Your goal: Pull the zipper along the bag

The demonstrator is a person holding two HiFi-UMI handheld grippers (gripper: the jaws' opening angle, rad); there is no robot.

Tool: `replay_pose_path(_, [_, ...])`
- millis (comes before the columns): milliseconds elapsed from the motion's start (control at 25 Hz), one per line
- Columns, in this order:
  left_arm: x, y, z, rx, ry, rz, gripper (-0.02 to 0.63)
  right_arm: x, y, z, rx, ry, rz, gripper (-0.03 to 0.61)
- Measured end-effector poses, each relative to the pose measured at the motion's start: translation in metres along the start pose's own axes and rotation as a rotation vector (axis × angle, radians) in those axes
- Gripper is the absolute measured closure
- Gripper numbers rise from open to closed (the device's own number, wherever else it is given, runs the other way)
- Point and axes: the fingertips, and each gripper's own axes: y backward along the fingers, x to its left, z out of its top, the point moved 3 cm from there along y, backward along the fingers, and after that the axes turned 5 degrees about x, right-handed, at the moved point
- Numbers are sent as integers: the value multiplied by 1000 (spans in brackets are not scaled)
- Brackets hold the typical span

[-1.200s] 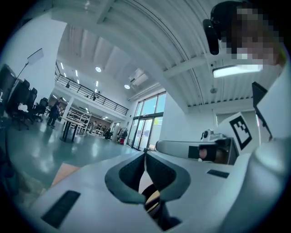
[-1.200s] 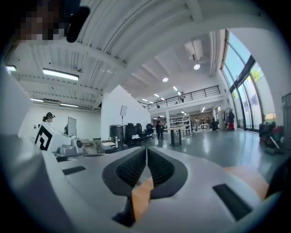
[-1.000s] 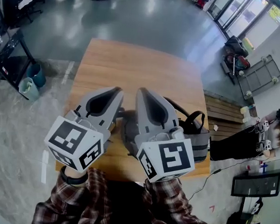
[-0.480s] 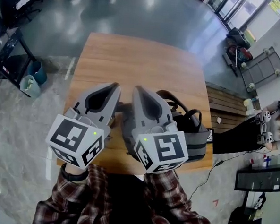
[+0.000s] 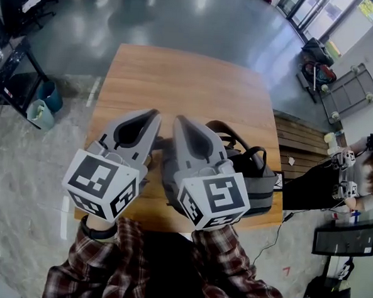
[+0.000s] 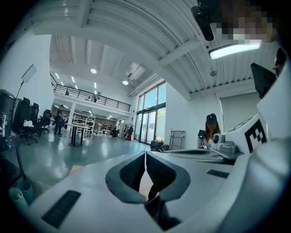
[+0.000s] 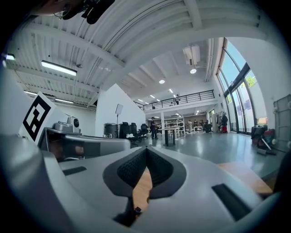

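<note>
A grey bag [image 5: 263, 181] with black handles [image 5: 252, 157] lies on the wooden table [image 5: 178, 75], at its near right. Much of it is hidden under my right gripper [image 5: 177, 119], which hovers level over its left part, jaws shut with nothing in them. My left gripper [image 5: 156, 115] hangs just to the left, side by side with it, also shut and empty. In the left gripper view, the tips of the left gripper [image 6: 145, 154] meet. In the right gripper view, only table wood [image 7: 142, 186] shows below the closed tips of the right gripper [image 7: 146, 149]. No zipper pull is visible.
The table's far half is bare wood. A person [image 5: 361, 181] sits off its right side beside a slatted bench [image 5: 300, 149]. Two bins [image 5: 43, 108] and a dark desk [image 5: 15, 72] stand on the floor to the left.
The right gripper has come down slightly and drifted left toward the left gripper. The left one has hardly moved. Both stayed shut.
</note>
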Motion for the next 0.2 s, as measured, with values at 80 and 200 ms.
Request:
replay_pose_path(80, [1, 0, 1, 2, 0, 2, 600, 1, -1, 1, 3, 4, 3, 571])
replay_pose_path(200, [4, 1, 1, 4, 3, 3, 600, 4, -3, 1, 7, 8, 6, 571])
